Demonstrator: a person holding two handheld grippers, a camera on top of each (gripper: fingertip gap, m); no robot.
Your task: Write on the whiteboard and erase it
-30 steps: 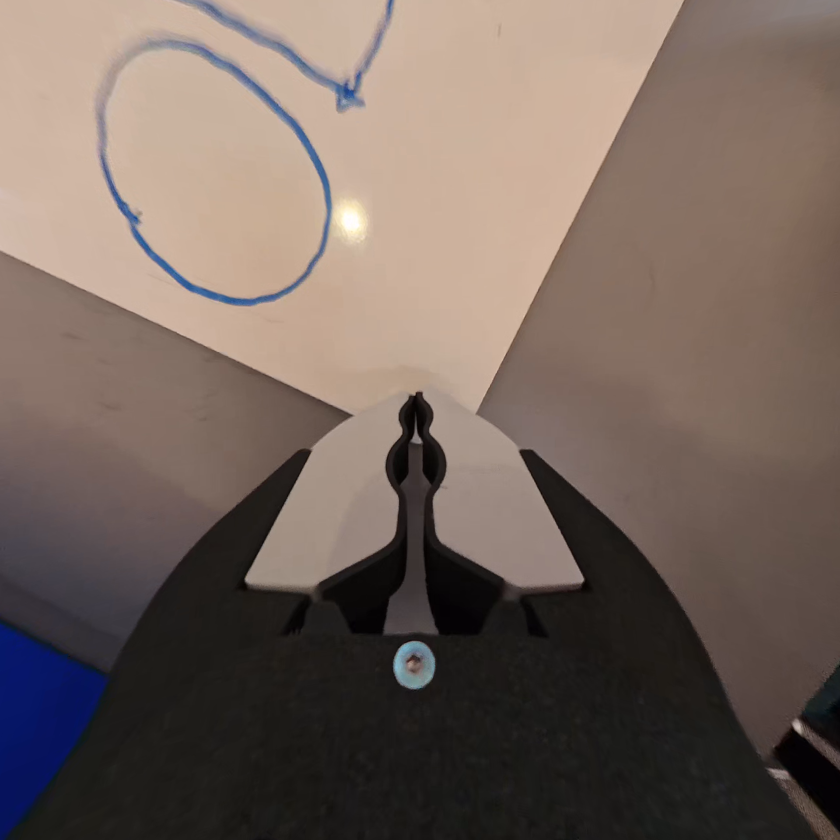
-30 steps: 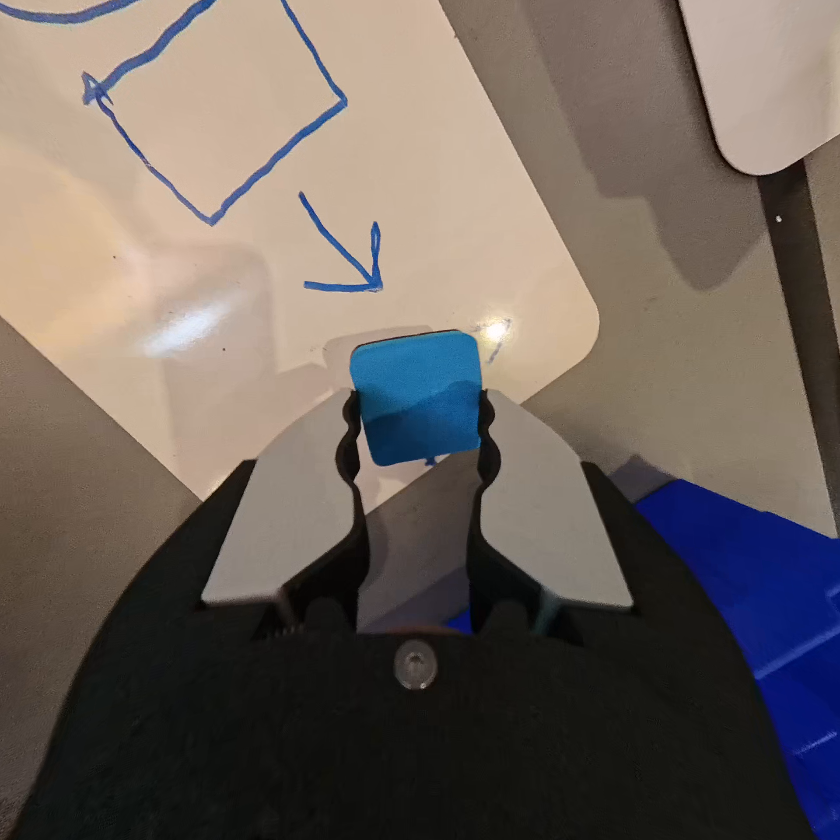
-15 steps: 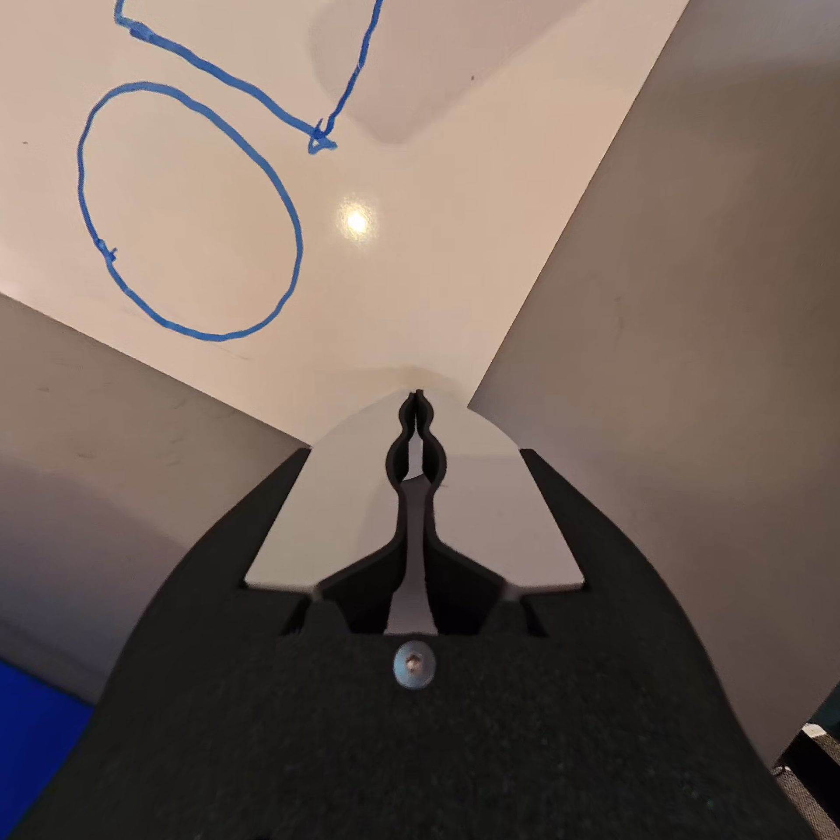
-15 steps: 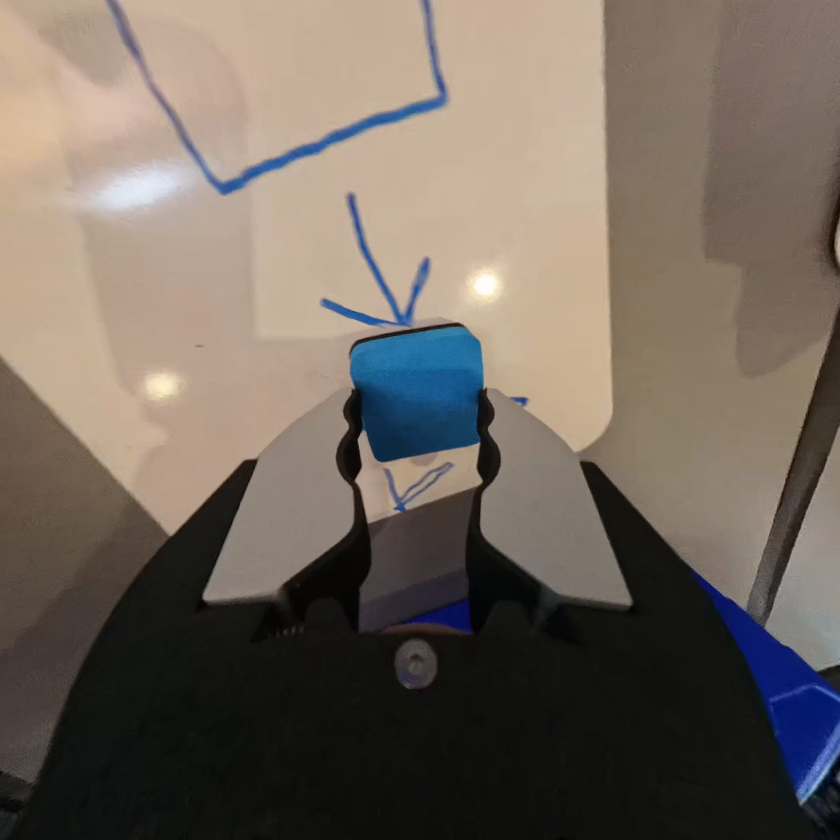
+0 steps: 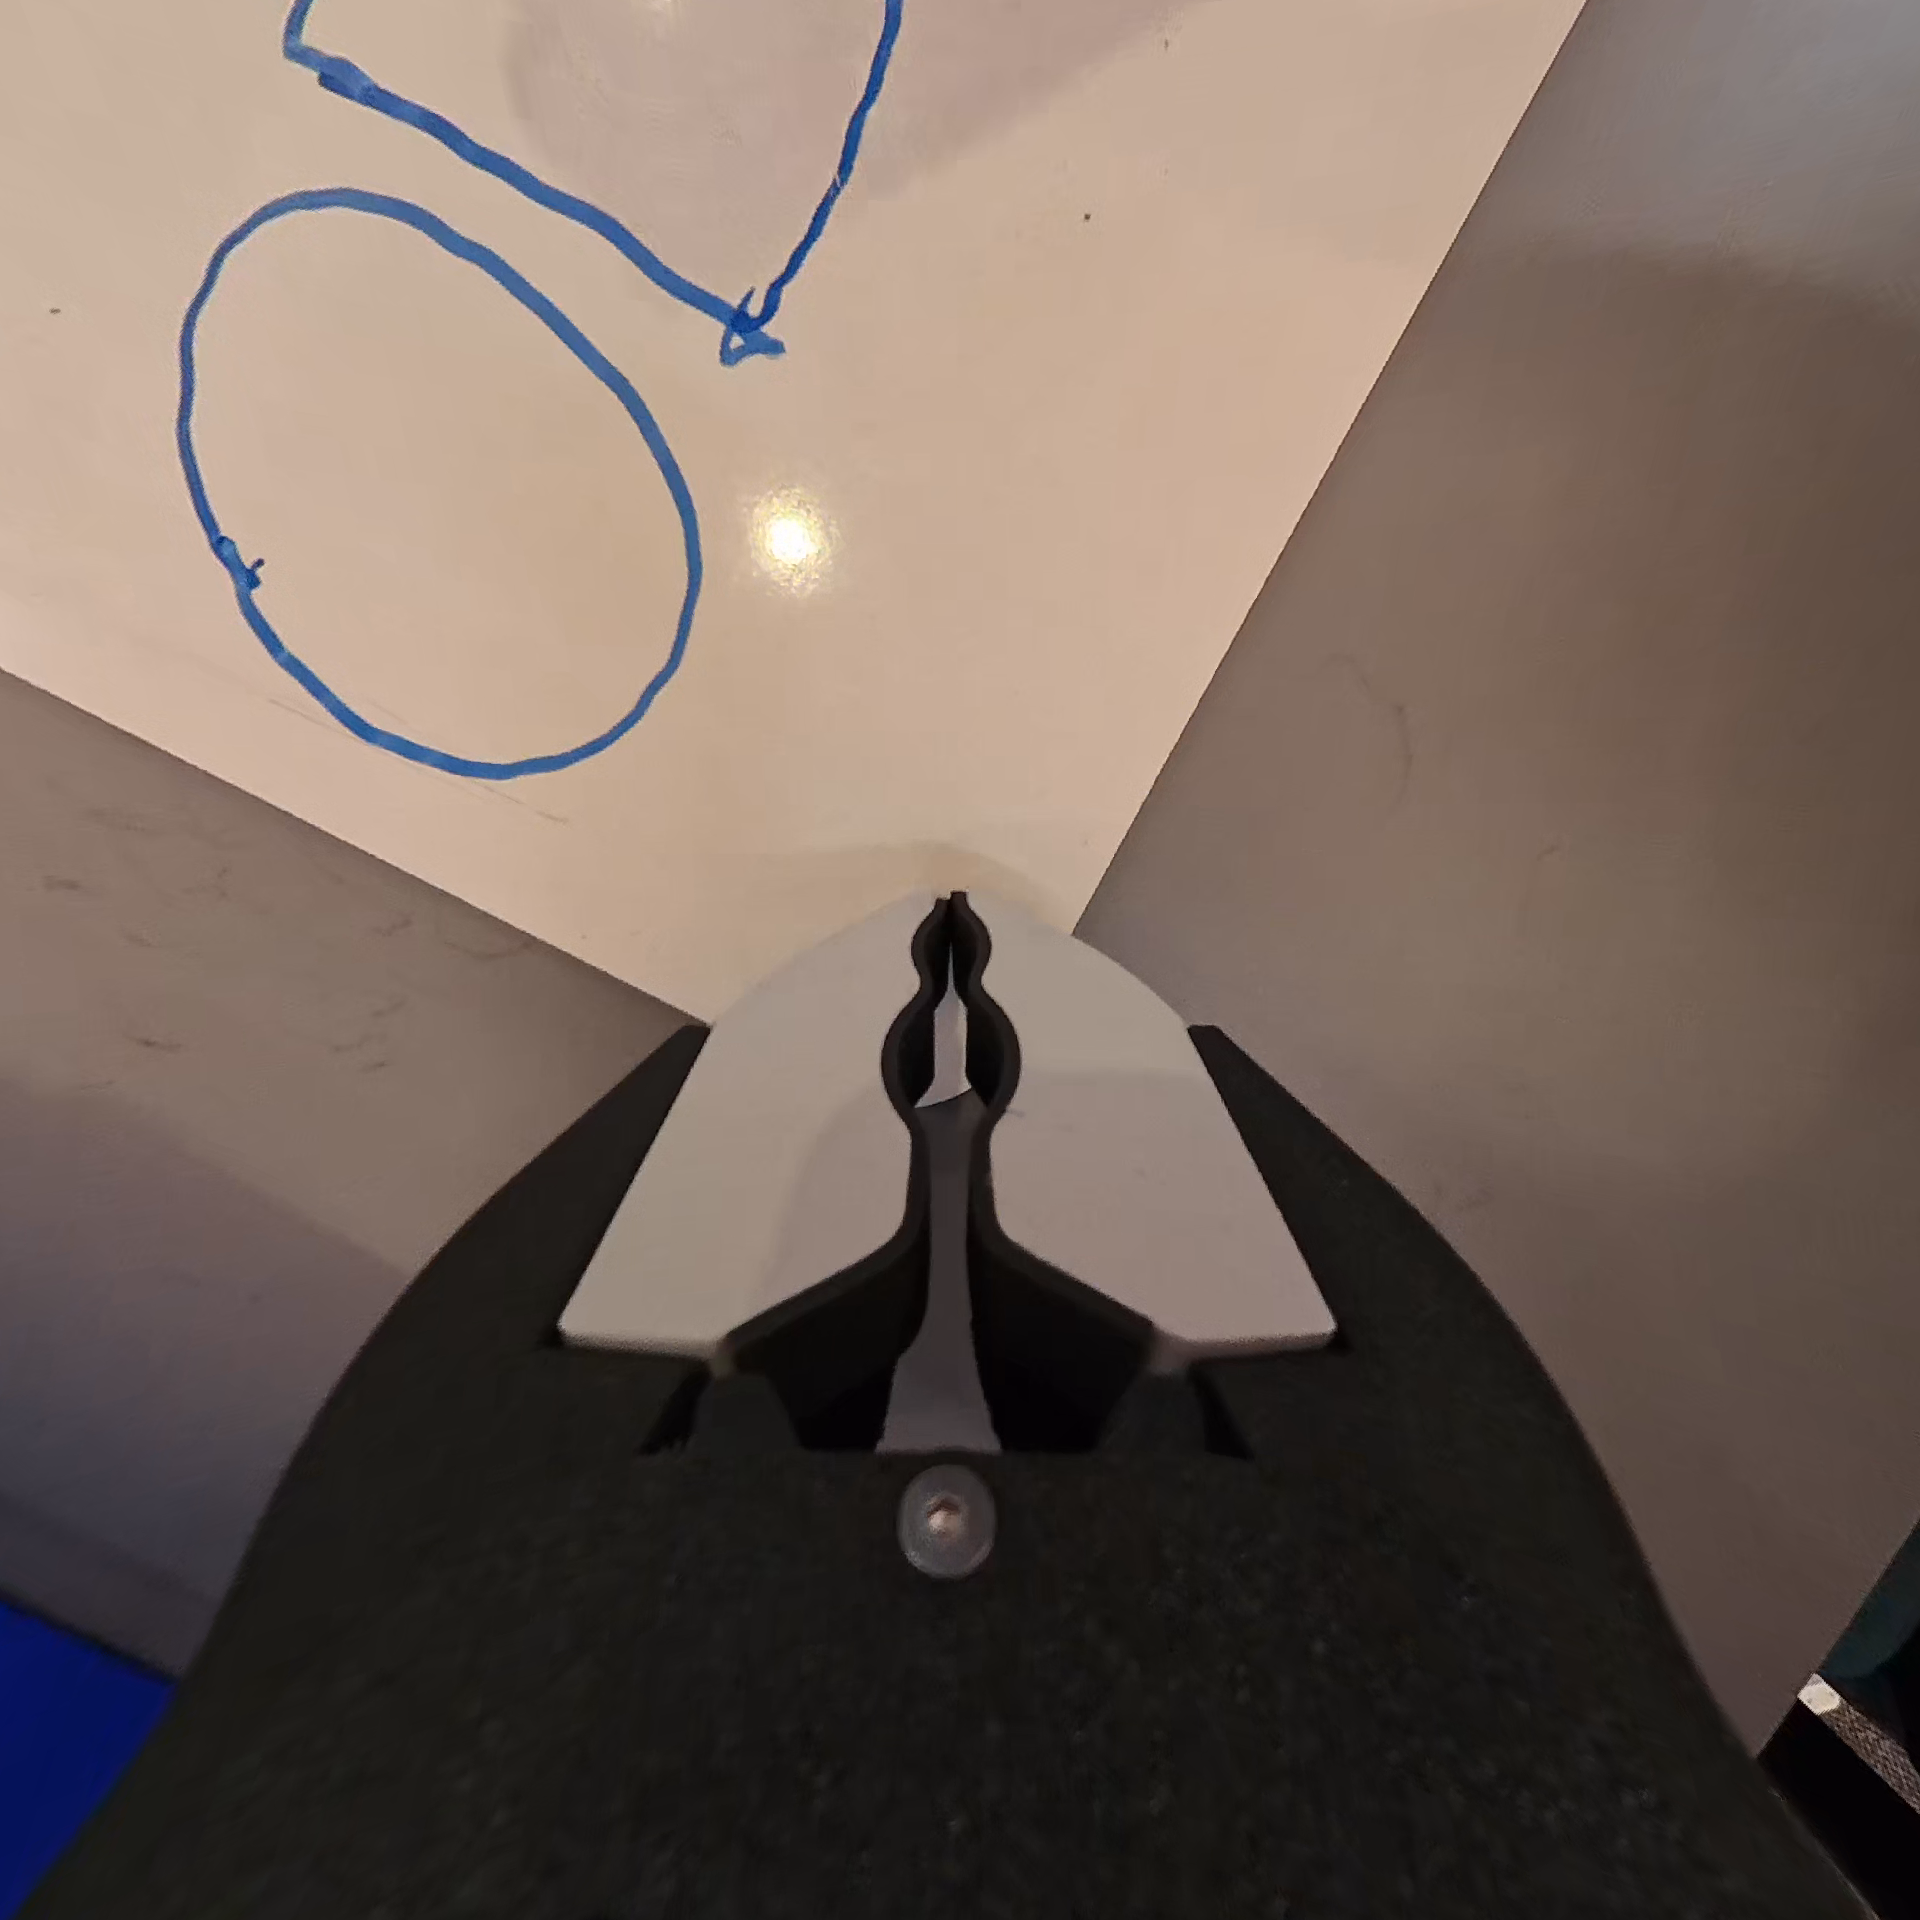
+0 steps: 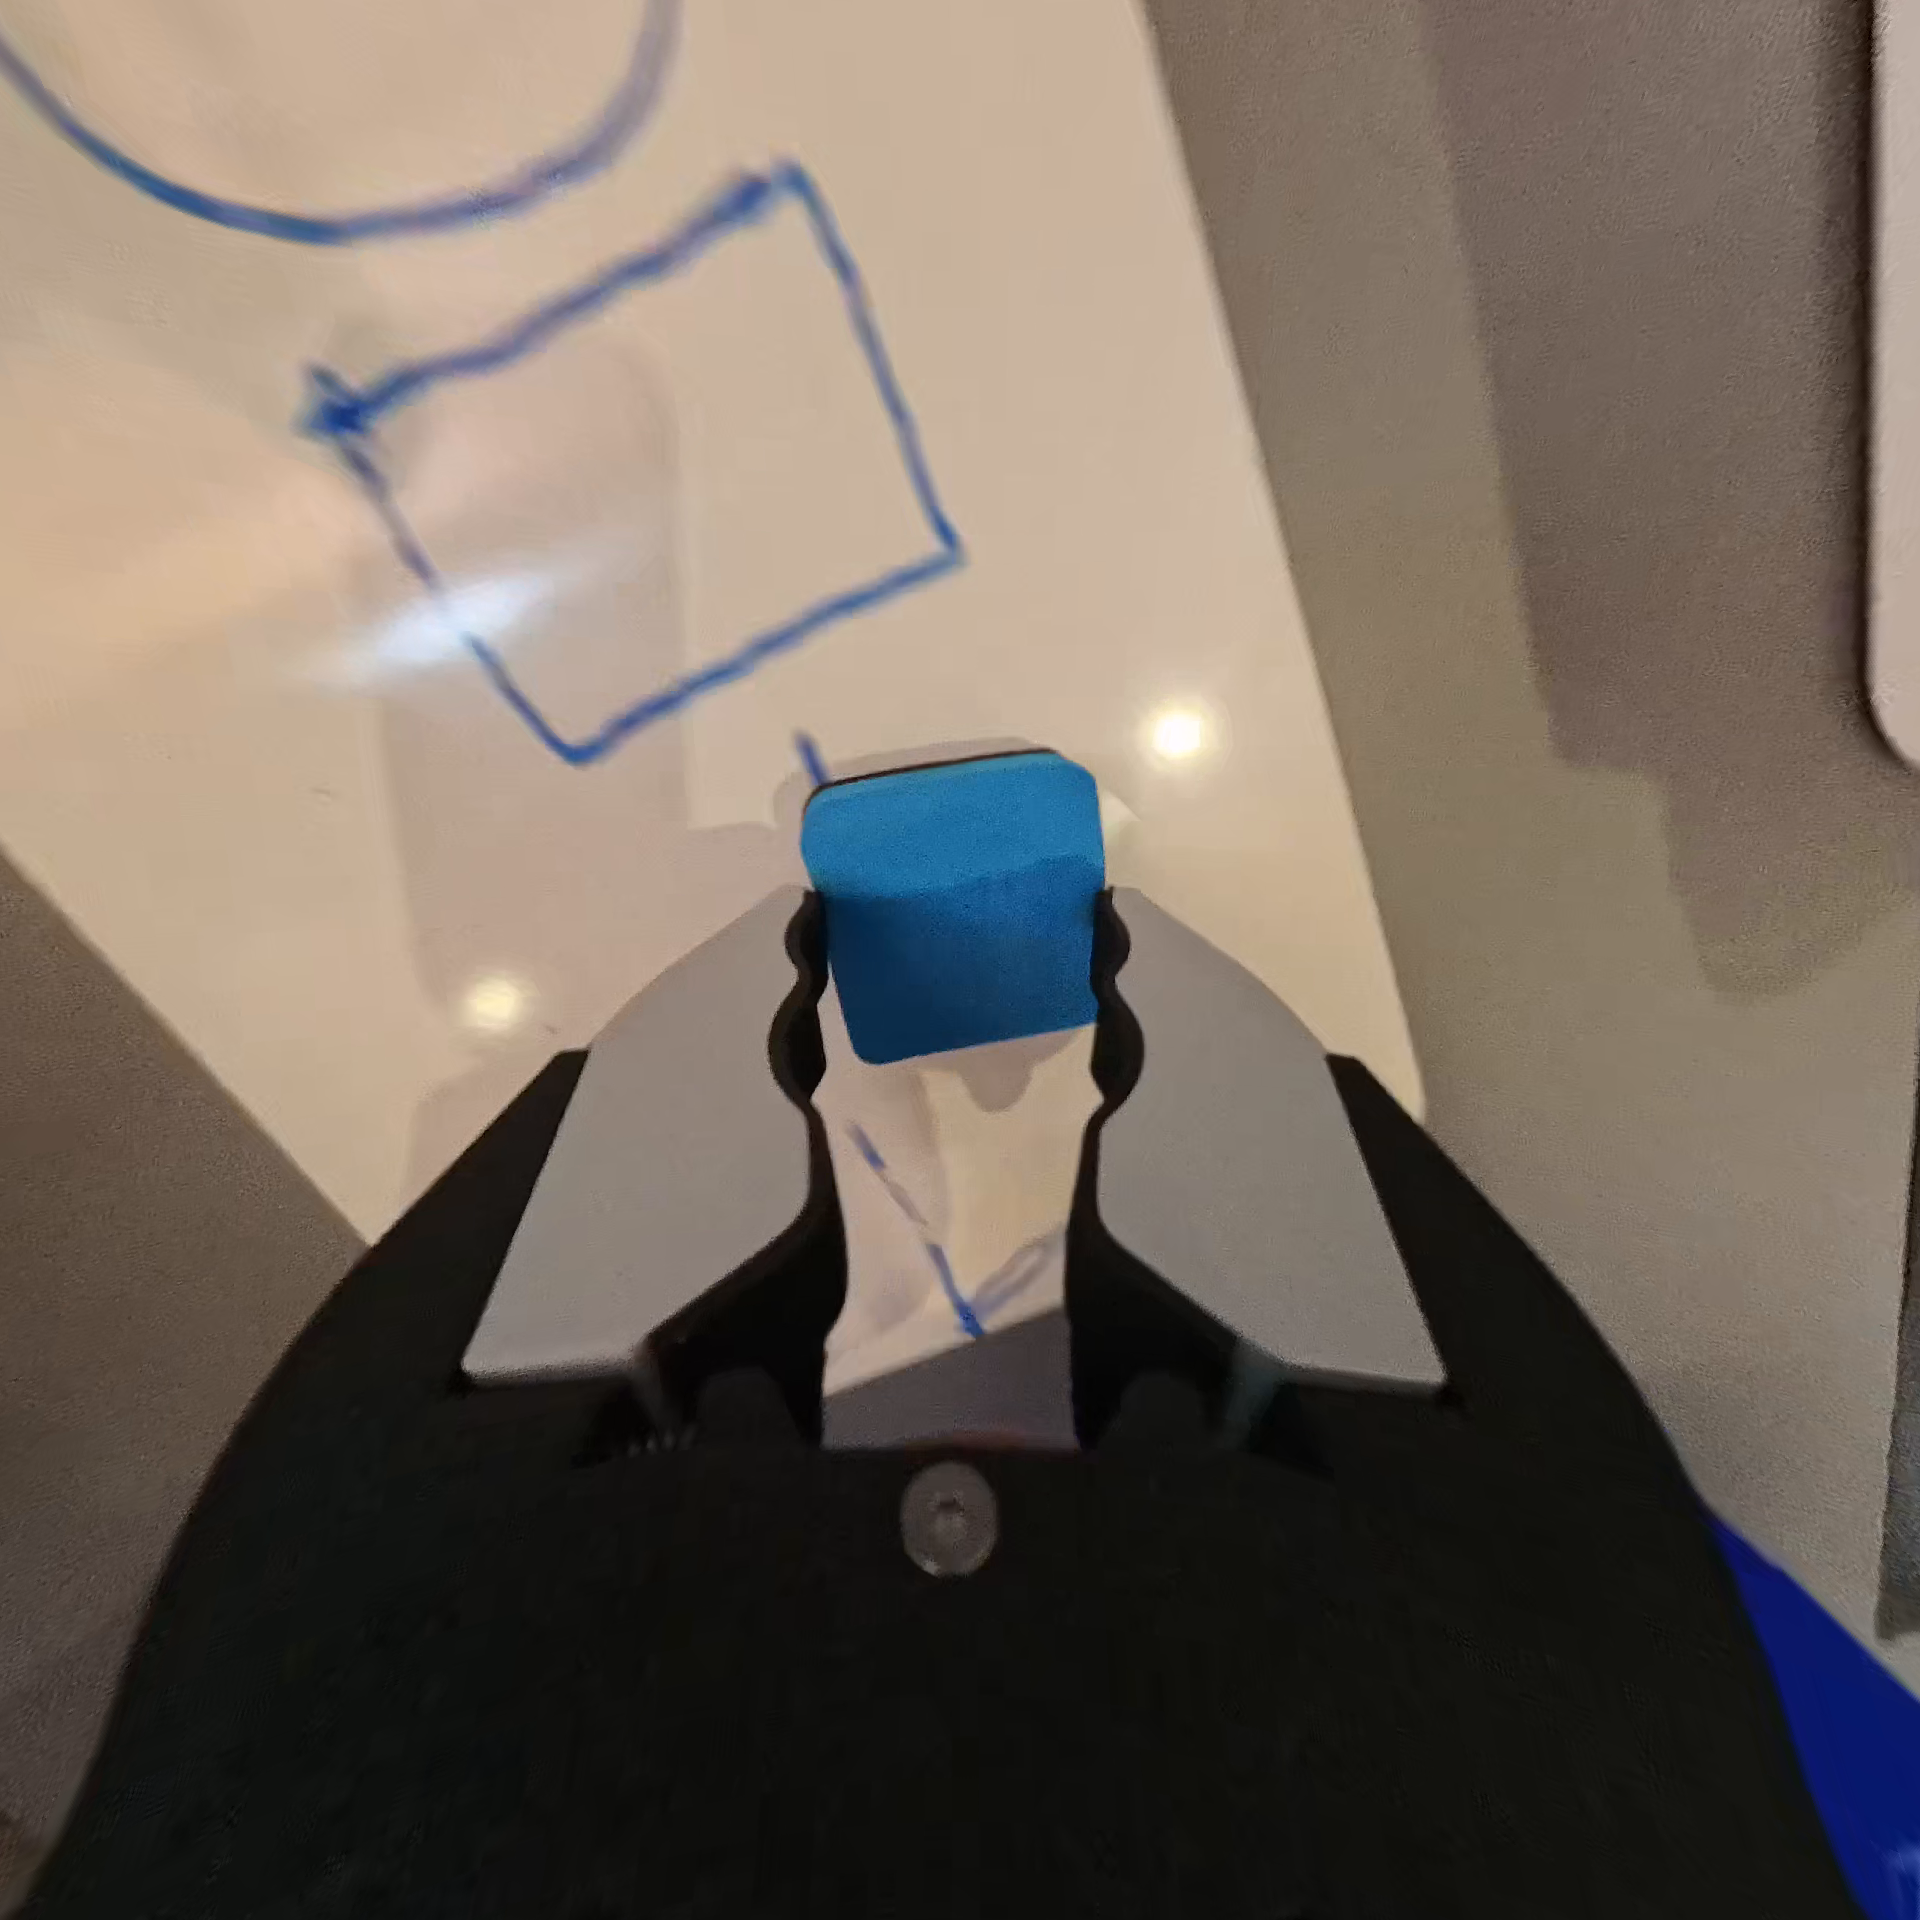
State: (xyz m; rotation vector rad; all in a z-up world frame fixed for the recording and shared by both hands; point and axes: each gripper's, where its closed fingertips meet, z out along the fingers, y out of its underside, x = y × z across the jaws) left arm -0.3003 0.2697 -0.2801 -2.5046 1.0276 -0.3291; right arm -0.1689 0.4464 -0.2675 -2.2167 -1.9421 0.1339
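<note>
Over the whiteboard [image 6: 1039, 416], right gripper [image 6: 956, 935] clamps blue eraser [image 6: 954, 904] between its fingertips, just below the drawn square [image 6: 644, 468]. Left gripper [image 5: 954, 914] fingers together, empty, at whiteboard corner, below drawn oval [image 5: 436, 478].

**Dim warm light, glare spots, motion blur on the right**

Small glare spots dot the glossy whiteboard [image 5: 935, 623]. The left wrist view is sharp, its lines bent toward the edges. The right wrist view smears the blue square [image 6: 665, 468]; soft shadows cross the grey table [image 6: 1558, 520].
</note>
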